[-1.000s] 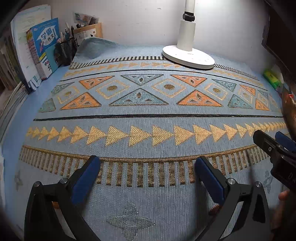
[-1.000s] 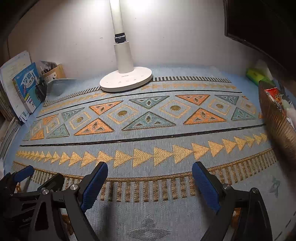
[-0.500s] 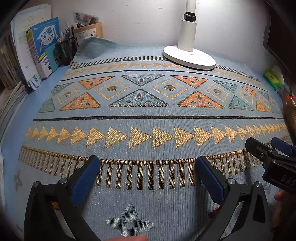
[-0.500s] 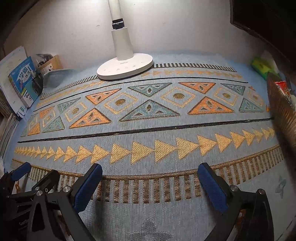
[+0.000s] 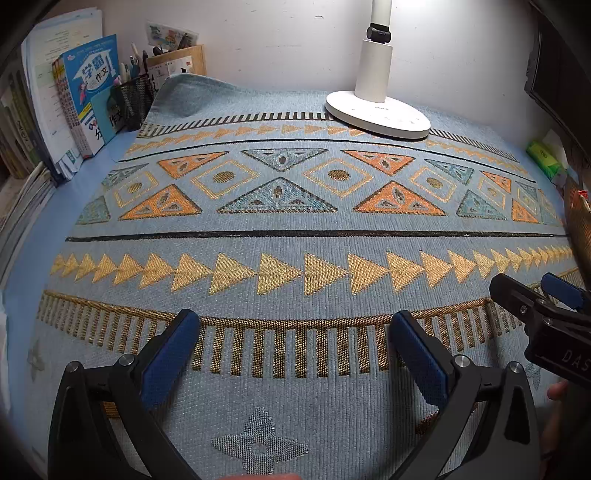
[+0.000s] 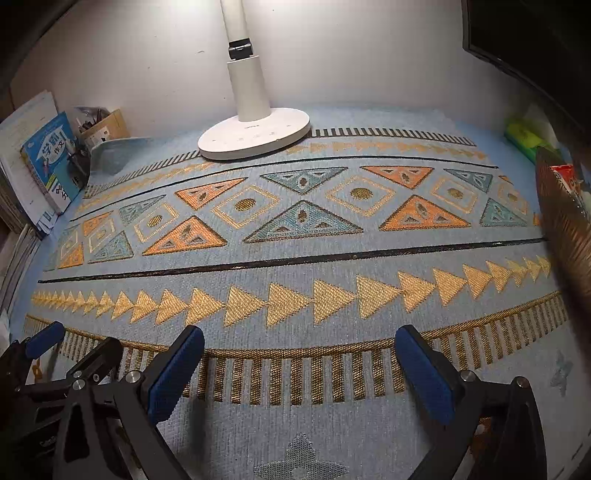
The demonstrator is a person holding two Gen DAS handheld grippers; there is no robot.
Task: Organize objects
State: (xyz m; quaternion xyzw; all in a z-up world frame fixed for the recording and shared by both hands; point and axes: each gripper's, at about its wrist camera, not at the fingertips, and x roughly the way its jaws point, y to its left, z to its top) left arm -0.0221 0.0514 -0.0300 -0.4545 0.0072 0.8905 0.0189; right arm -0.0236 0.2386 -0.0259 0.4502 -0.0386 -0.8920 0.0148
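Observation:
My left gripper (image 5: 293, 321) hangs open over the near edge of a blue patterned mat (image 5: 295, 243), with nothing between its blue pads. My right gripper (image 6: 299, 336) is open wide over the same mat, also empty. Each shows in the other's view: the right gripper (image 5: 524, 286) at the right edge, the left gripper (image 6: 83, 338) at the lower left. A woven basket (image 6: 565, 229) at the right holds a red packet (image 6: 563, 175). A green packet (image 5: 543, 157) lies behind it.
A white lamp base (image 5: 376, 114) with its post stands at the back of the mat. Books (image 5: 85, 107), a mesh pen holder (image 5: 135, 98) and a cardboard box (image 5: 177, 62) line the back left. A dark screen (image 6: 528, 33) hangs at upper right.
The right gripper's jaws spread wider and it shifted a little toward the left gripper. The left gripper stayed where it was.

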